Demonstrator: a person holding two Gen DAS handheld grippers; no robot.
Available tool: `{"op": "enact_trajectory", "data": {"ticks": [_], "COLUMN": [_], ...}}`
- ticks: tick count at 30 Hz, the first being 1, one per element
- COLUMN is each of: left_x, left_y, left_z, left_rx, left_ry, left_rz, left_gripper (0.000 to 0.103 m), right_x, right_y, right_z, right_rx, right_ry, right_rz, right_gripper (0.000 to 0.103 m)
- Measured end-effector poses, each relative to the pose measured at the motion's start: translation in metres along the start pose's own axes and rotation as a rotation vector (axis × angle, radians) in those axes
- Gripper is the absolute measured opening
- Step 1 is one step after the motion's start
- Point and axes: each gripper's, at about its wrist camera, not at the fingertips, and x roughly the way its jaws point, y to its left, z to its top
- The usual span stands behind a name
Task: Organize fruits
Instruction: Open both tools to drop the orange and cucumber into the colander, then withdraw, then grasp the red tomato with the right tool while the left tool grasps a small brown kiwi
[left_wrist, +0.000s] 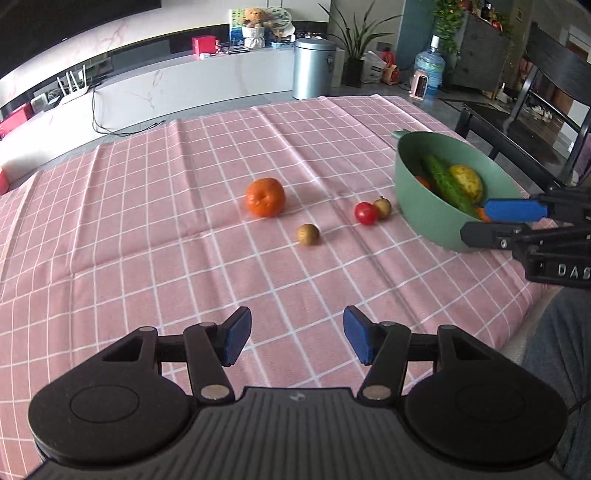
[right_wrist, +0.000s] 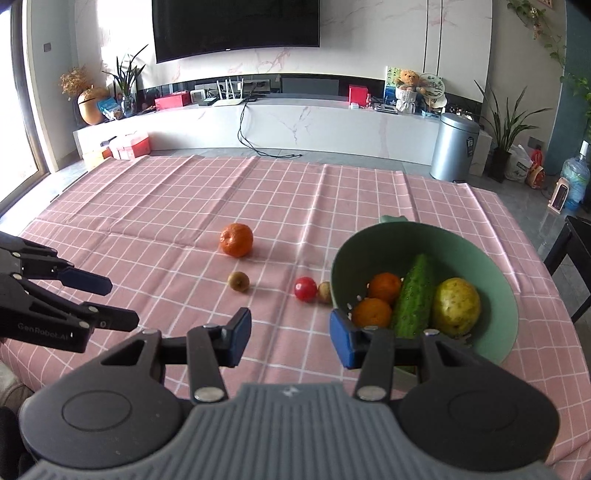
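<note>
Both grippers spread wide, nothing held. Left gripper (left_wrist: 297, 338) hovering over bare pink checked tablecloth (left_wrist: 147, 221); right gripper (right_wrist: 290, 338) parked at the near rim of the green bowl (right_wrist: 495, 317). Inside the bowl: two oranges (right_wrist: 372, 313), a cucumber (right_wrist: 412, 301), a yellow-green fruit (right_wrist: 456, 306). Further out on the cloth, a small brown fruit (left_wrist: 307, 234) alone, then a red tomato (left_wrist: 366, 213) touching another small brownish fruit (left_wrist: 382, 207) just beside the bowl. Farthest out, a loose orange (left_wrist: 265, 197) well apart from the rest.
</note>
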Motion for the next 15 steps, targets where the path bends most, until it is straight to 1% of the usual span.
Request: {"op": "enact_trajectory", "data": {"ticks": [5, 11, 13, 15], "left_x": [0.000, 0.014, 0.022, 0.031], "left_y": [0.007, 0.017, 0.021, 0.024], "left_z": [-0.004, -0.009, -0.009, -0.008], "left_rx": [-0.013, -0.022, -0.017, 0.009], "left_ry": [-0.008, 0.010, 0.027, 0.044], "left_rz": [-0.007, -0.011, -0.011, -0.011], "left_gripper": [0.068, 0.068, 0.068, 0.068], "right_x": [0.014, 0.038, 0.045, 0.055], "right_y": [0.016, 0.025, 0.028, 0.032], "right_z": [-0.005, -0.006, -0.002, 0.005], "right_rx": [-0.045, -0.080, -0.141, -0.255], "right_ry": [0.017, 0.037, 0.041, 0.057], "right_rz": [-0.020, -0.059, -0.060, -0.039], "right_gripper": [0.044, 0.042, 0.041, 0.041]}}
